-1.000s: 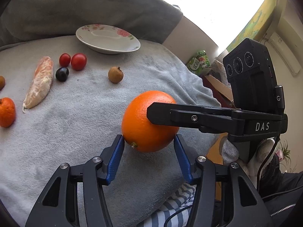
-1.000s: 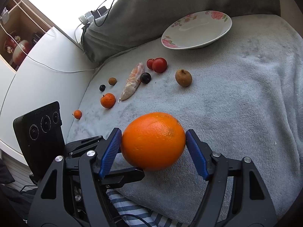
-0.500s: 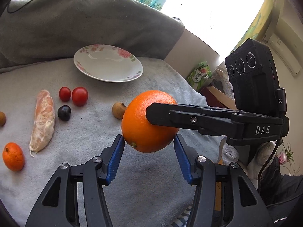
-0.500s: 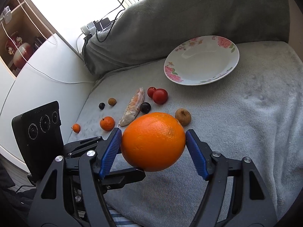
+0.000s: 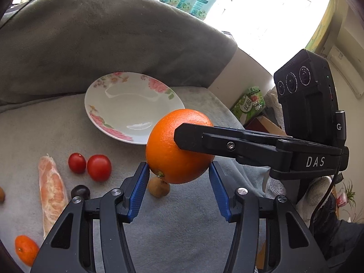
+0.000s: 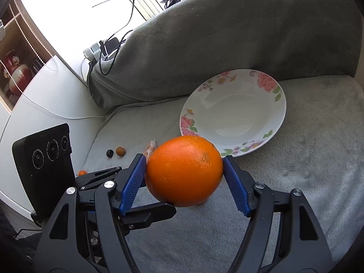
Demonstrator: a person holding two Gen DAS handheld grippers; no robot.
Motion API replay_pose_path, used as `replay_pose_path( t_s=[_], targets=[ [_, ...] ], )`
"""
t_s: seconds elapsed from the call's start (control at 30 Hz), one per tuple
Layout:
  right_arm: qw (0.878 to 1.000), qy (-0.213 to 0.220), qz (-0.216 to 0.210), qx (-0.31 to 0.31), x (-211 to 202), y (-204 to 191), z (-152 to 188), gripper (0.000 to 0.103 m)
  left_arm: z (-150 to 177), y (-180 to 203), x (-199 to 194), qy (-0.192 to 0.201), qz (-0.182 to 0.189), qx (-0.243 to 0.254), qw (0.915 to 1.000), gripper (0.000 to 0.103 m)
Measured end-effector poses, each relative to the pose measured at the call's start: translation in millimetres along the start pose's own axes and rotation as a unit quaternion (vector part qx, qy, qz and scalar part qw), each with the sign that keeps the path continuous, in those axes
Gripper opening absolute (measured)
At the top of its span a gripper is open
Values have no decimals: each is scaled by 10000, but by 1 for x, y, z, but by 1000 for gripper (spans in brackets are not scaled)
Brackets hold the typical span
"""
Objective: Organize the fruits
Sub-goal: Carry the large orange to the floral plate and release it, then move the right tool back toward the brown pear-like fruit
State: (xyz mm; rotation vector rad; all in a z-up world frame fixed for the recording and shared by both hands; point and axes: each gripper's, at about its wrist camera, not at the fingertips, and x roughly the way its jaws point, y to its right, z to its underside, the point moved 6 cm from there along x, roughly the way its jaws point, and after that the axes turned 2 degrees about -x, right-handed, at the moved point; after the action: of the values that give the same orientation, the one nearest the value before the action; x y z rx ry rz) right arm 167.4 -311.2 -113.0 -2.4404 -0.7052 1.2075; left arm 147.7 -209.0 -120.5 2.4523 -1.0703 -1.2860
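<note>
A large orange point(image 6: 184, 170) hangs above the grey blanket, and my right gripper point(image 6: 184, 166) is shut on it, blue pads pressed to both sides. My left gripper point(image 5: 178, 170) comes in from the other side, its pad tips pinching the lower part of the same orange point(image 5: 179, 145). Just beyond the orange lies an empty floral plate point(image 5: 127, 95), also seen in the right wrist view point(image 6: 234, 113). Two red tomatoes point(image 5: 99, 167), a dark grape point(image 5: 80, 191), a peeled citrus segment point(image 5: 52, 193), a small brown fruit point(image 5: 158, 188) and a mandarin point(image 5: 26, 251) lie on the blanket.
A thick grey cushion point(image 5: 91, 45) rises behind the plate. The blanket drops off at the right, where a green box point(image 5: 249, 104) stands below. Cables point(image 6: 109, 45) and a white cabinet point(image 6: 45, 95) are on the left. Two more tiny fruits point(image 6: 120, 151) lie near the blanket's left edge.
Both grippers have carried the orange forward and a little upward together. The plate now sits much closer, right behind the orange, and the loose fruits have slid down toward the fingers.
</note>
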Motion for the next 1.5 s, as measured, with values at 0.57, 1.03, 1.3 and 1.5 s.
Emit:
replay_pose_path(
  t_s=[0.57, 1.03, 1.3, 1.5],
  targets=[
    [9994, -167, 200, 215, 41, 33, -32, 73, -35, -21, 36, -83, -412, 53, 9991, 50],
    [9953, 566, 778, 69, 1, 30, -40, 88, -32, -22, 12, 59, -553, 132, 9984, 52],
    [9932, 686, 935, 91, -15, 35, -32, 88, -32, -24, 5, 124, -629, 73, 9979, 57],
    [9918, 713, 1058, 7, -19, 32, -27, 88, -30, -25, -3, 188, -716, 67, 9972, 65]
  ],
)
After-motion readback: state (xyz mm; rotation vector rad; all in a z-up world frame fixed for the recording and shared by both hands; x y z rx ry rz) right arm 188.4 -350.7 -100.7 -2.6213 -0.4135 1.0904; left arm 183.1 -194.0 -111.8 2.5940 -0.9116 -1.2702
